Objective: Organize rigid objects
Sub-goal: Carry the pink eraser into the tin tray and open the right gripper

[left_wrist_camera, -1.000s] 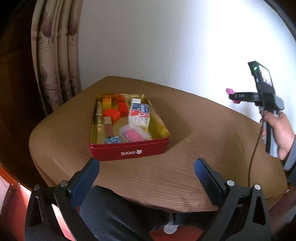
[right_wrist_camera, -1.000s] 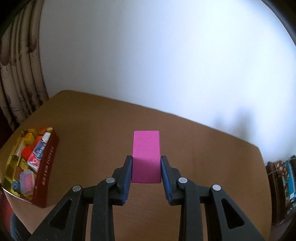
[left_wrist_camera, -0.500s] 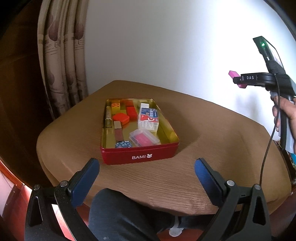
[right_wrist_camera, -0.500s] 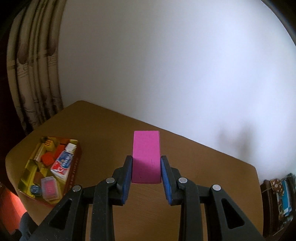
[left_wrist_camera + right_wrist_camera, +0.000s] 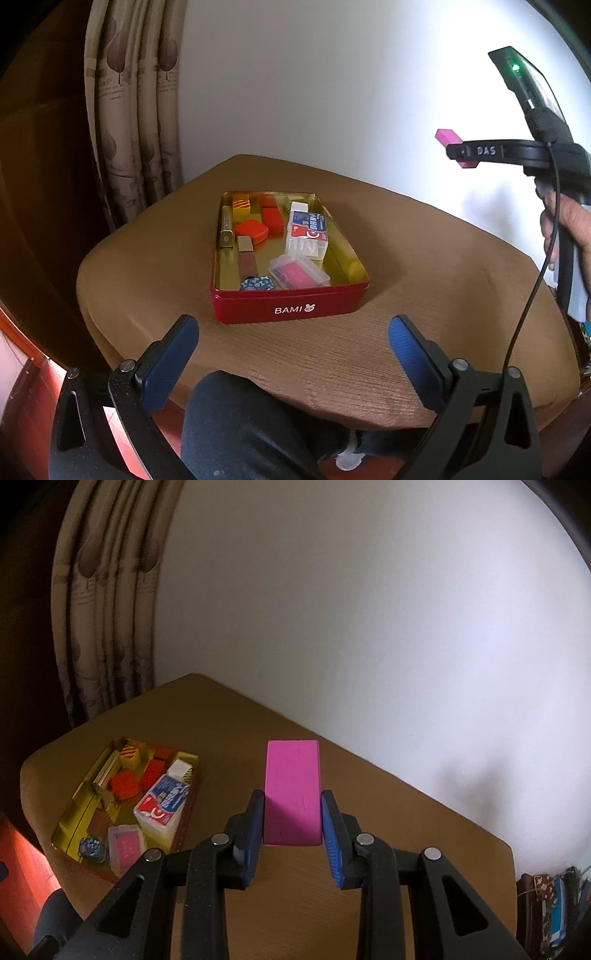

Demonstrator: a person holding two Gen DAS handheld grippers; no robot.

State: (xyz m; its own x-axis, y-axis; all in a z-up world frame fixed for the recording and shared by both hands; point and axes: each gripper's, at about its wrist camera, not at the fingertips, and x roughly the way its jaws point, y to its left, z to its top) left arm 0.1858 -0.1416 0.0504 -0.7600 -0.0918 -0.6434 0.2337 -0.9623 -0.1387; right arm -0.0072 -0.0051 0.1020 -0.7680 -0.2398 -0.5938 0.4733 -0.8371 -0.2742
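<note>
Evidently the right tool is clenched on the pink block, gripped by its long sides and carried clear above the counter, presumably so it can be lowered into the red tin, where similar small items are gathered; the left tool, released and empty, is held near the tin's front.

Pink block: flat rectangular, plain, clamped at near end, held in air above table, long axis pointing fwd. Red tin, "BAMI" on front wall, gold inside, lid off, sits on table w/ assorted small items inside.
</note>
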